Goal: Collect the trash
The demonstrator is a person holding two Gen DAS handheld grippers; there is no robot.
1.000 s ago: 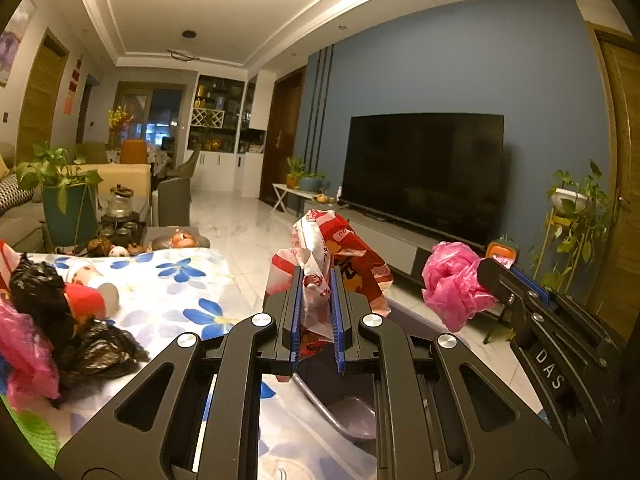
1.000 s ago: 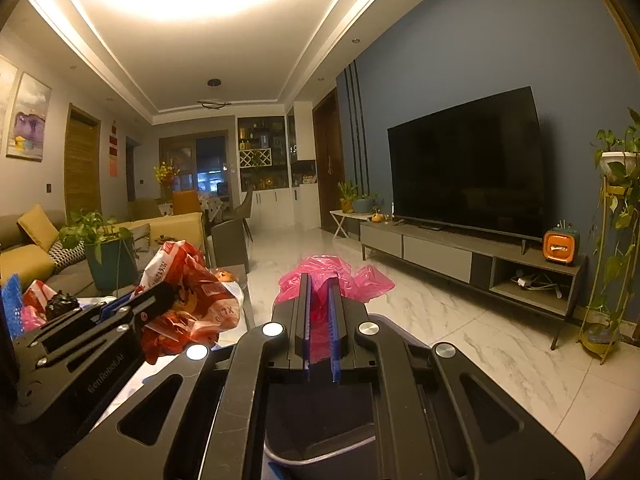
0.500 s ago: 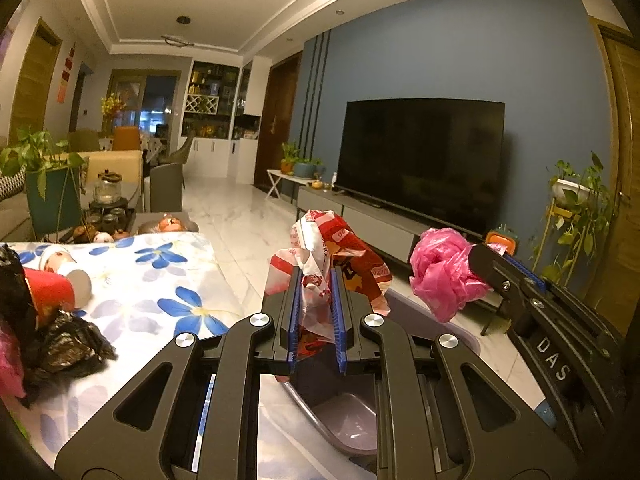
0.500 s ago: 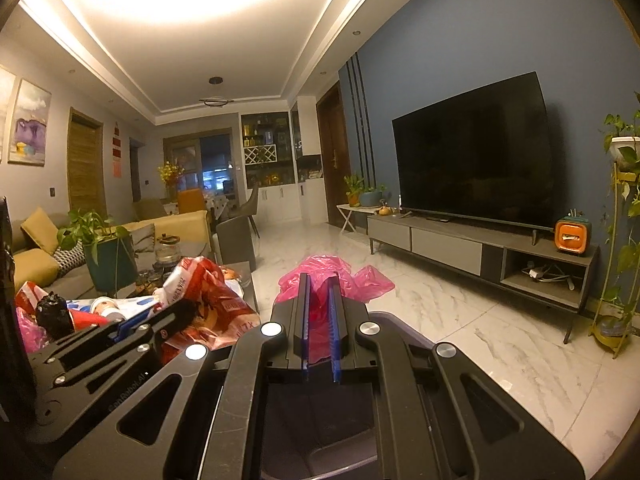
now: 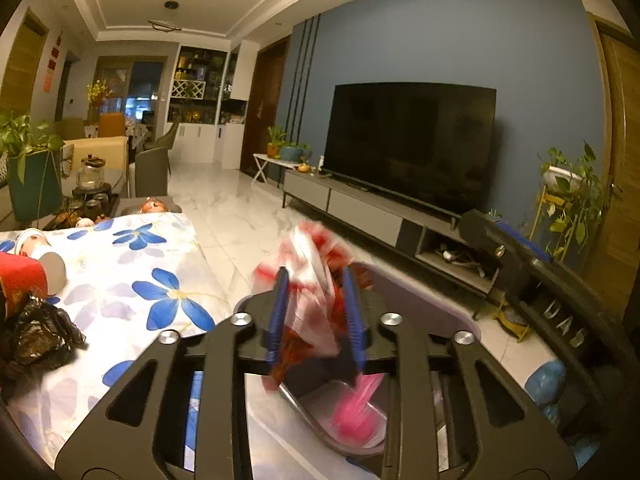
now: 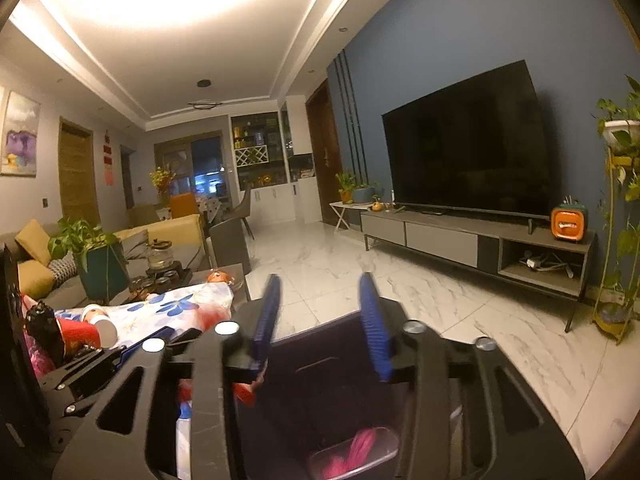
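In the left wrist view a red-and-white snack wrapper [image 5: 316,280] shows as a blur between the parted blue fingers of my left gripper [image 5: 315,304], which is open. It hangs over a grey-purple trash bin [image 5: 424,308]. A pink plastic bag [image 5: 360,412] lies in the bottom of that bin. My right gripper [image 6: 320,312] is open with nothing between its fingers, above the same bin [image 6: 328,376], and the pink bag [image 6: 360,448] lies below it. A red blur of the wrapper [image 6: 206,314] appears at the left.
The table with a blue-flower cloth [image 5: 120,280] is on the left; a red cup [image 5: 24,276] and a crumpled black bag [image 5: 36,332] lie on it. A TV cabinet [image 6: 460,240] and a plant stand [image 6: 616,240] line the blue wall across the marble floor.
Both grippers have opened. The pink bag has dropped from the right gripper into the bin, and the wrapper is slipping down between the left fingers.
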